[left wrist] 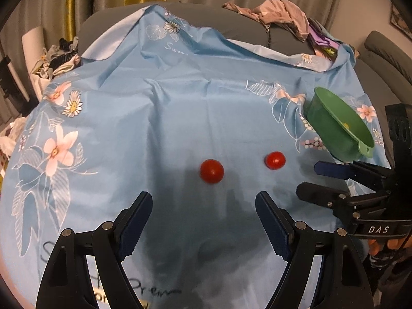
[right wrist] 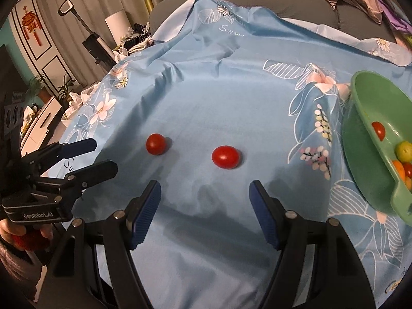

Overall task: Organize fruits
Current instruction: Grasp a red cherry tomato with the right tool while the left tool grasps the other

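Two red cherry tomatoes lie on the blue flowered cloth. The left tomato (left wrist: 212,171) (right wrist: 155,144) sits just ahead of my left gripper (left wrist: 203,200), which is open and empty. The right tomato (left wrist: 275,160) (right wrist: 225,156) sits just ahead of my right gripper (right wrist: 204,190), also open and empty. A green bowl (left wrist: 340,126) (right wrist: 365,139) stands at the right and holds several small red, yellow and orange fruits (right wrist: 401,159). The right gripper (left wrist: 309,180) shows at the right of the left wrist view; the left gripper (right wrist: 103,157) shows at the left of the right wrist view.
The blue cloth (left wrist: 180,118) covers a grey sofa-like surface with pink crumpled clothes (left wrist: 280,13) at the back right. A white cylinder (right wrist: 117,25), a vacuum (right wrist: 95,43) and clutter stand off the left edge. Curtains hang behind.
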The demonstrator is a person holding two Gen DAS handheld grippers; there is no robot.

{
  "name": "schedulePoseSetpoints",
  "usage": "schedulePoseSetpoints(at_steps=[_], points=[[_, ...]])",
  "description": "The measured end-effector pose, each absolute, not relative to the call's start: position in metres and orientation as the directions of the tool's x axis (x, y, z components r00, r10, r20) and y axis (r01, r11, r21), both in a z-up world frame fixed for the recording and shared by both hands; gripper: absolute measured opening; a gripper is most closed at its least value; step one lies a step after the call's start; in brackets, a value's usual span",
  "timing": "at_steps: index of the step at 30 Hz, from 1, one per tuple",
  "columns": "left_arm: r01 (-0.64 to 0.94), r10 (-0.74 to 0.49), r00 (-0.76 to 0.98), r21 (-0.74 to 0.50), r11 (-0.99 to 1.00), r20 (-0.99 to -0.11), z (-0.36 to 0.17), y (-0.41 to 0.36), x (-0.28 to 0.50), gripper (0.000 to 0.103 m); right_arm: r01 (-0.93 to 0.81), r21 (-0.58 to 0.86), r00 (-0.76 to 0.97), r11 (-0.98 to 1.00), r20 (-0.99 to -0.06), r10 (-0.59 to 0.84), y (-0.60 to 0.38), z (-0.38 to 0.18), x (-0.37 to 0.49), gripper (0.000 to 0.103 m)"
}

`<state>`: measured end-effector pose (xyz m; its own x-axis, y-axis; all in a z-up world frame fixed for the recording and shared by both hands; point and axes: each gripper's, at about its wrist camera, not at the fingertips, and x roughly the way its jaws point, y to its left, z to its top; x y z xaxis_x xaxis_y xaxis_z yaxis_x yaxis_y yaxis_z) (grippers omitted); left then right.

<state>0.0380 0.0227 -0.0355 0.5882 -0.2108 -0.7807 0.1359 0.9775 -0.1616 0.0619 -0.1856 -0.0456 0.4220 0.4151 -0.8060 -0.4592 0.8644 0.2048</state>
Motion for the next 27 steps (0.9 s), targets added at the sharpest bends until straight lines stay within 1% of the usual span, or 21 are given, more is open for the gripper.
schedulePoseSetpoints(at_steps=[12,16,19,21,22,23,24,25,26,27], points=[[0.175,-0.193,0.544,-0.115,0.978,-0.817,-0.055,0.012,0.067,0.082,-0.461,0.198,0.391,0.865,-0.829,0.399,-0.174,-0.068,0.088,0.071],[0.184,-0.19,0.535,-0.106,0.977,-0.823,-0.061,0.01,0.077,0.069,-0.457,0.19,0.395,0.869,-0.832,0.39,-0.173,-0.072,0.096,0.069],[0.196,-0.195,0.532,-0.104,0.975,-0.824,-0.064,0.007,0.083,0.069,-0.457,0.179,0.391,0.871,-0.839,0.378,-0.172,-0.077,0.1,0.062],[0.2,-0.199,0.529,-0.107,0.974,-0.825,-0.065,0.006,0.086,0.062,-0.466,0.166,0.399,0.869,-0.837,0.374,-0.171,-0.077,0.101,0.058],[0.202,-0.201,0.527,-0.108,0.973,-0.826,-0.066,0.005,0.088,0.055,-0.47,0.16,0.4,0.868,-0.838,0.372,-0.171,-0.077,0.102,0.056],[0.205,-0.203,0.523,-0.109,0.973,-0.828,-0.068,0.004,0.09,0.052,-0.473,0.155,0.404,0.867,-0.837,0.369,-0.17,-0.077,0.102,0.054],[0.207,-0.2,0.521,-0.105,0.973,-0.83,-0.069,0.003,0.09,0.052,-0.476,0.148,0.408,0.867,-0.836,0.367,-0.169,-0.077,0.103,0.052],[0.209,-0.191,0.522,-0.092,0.974,-0.832,-0.07,0.002,0.091,0.052,-0.481,0.135,0.414,0.866,-0.836,0.361,-0.168,-0.078,0.103,0.048],[0.212,-0.184,0.52,-0.083,0.974,-0.834,-0.072,0.001,0.091,0.046,-0.486,0.123,0.421,0.865,-0.835,0.355,-0.168,-0.078,0.102,0.045],[0.212,-0.174,0.521,-0.071,0.975,-0.836,-0.073,0.001,0.091,0.045,-0.488,0.114,0.428,0.865,-0.833,0.351,-0.167,-0.078,0.102,0.044]])
